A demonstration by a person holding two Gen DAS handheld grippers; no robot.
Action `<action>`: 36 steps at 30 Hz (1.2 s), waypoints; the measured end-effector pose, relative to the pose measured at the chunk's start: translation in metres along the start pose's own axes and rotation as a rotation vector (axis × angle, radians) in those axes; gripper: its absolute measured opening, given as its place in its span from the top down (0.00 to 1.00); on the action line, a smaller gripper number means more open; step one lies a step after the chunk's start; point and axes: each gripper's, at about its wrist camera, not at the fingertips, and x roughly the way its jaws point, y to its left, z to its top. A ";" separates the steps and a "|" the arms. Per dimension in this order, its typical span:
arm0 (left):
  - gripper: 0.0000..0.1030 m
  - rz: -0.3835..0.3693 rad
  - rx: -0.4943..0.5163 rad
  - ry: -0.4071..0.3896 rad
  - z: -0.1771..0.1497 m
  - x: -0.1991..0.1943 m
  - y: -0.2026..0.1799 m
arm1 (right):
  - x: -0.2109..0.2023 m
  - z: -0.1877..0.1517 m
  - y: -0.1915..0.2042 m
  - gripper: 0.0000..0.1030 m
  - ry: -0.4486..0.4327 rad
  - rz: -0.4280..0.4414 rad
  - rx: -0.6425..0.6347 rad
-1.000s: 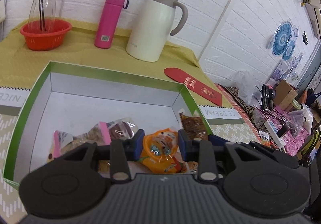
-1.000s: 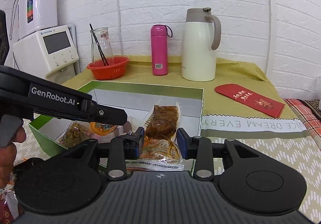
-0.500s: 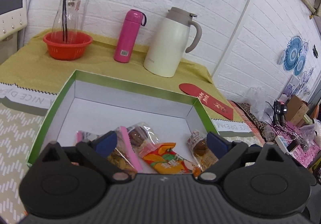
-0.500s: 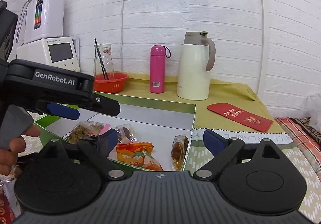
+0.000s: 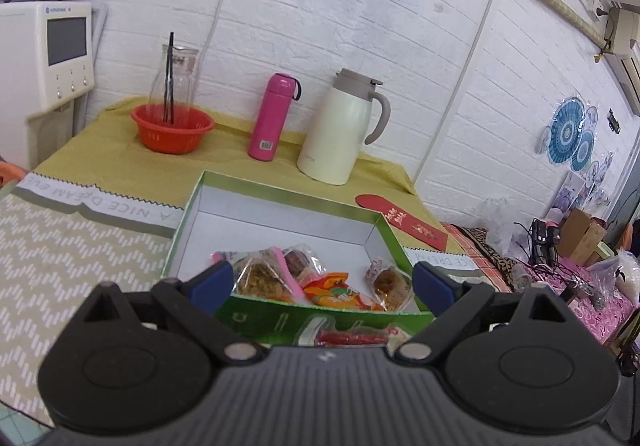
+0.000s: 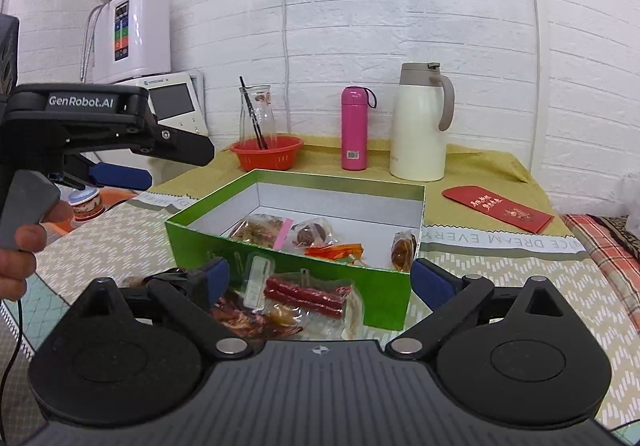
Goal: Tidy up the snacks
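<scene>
A: The left gripper hangs with its blue-padded fingers spread wide and nothing between them; the right gripper is spread just as wide, holding nothing; from the right wrist view the left one also shows at the far left, a hand on its grey trigger.

B: And the snacks?

A: Several lie in the green box, gathered along its near wall; a clear bag with a pink strip at the left; a dark round sweet in clear wrap just beside it; an orange packet next to that; a brown wrapped piece in the right near corner, leaning on the side wall.

B: Anything outside the box?

A: Yes; a heap of packets rests on the patterned mat against the box's near wall, between the right gripper's fingers; a clear pack of red sausages lies on top.

B: Behind the box?

A: An orange basket holding a glass carafe; a pink flask; a cream jug; a red envelope to the right, all on the yellow cloth.
</scene>
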 end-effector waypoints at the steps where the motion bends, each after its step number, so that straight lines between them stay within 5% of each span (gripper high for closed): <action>1: 0.09 -0.012 -0.004 0.002 -0.006 -0.009 0.003 | -0.004 -0.004 0.005 0.00 0.001 0.007 -0.020; 11: 0.09 0.008 -0.150 0.094 -0.081 -0.060 0.055 | -0.008 -0.033 0.043 0.00 0.079 0.080 -0.158; 19: 0.09 0.027 -0.141 0.129 -0.102 -0.077 0.071 | 0.024 -0.037 0.069 0.05 0.079 0.064 -0.232; 20: 0.09 0.023 -0.138 0.129 -0.101 -0.077 0.070 | 0.026 -0.038 0.072 0.16 0.068 0.066 -0.254; 21: 0.09 0.019 -0.134 0.129 -0.101 -0.077 0.068 | 0.027 -0.037 0.073 0.48 0.066 0.088 -0.272; 22: 0.09 0.014 -0.130 0.131 -0.101 -0.076 0.067 | 0.027 -0.037 0.073 0.63 0.073 0.117 -0.273; 24: 0.09 -0.005 -0.121 0.137 -0.101 -0.074 0.063 | 0.020 -0.039 0.075 0.80 0.085 0.112 -0.302; 28: 0.09 -0.047 -0.106 0.168 -0.103 -0.064 0.052 | -0.003 -0.054 0.071 0.94 0.130 0.112 -0.353; 36: 0.09 -0.144 -0.034 0.241 -0.112 -0.035 0.014 | -0.059 -0.092 0.033 0.92 0.198 0.050 -0.245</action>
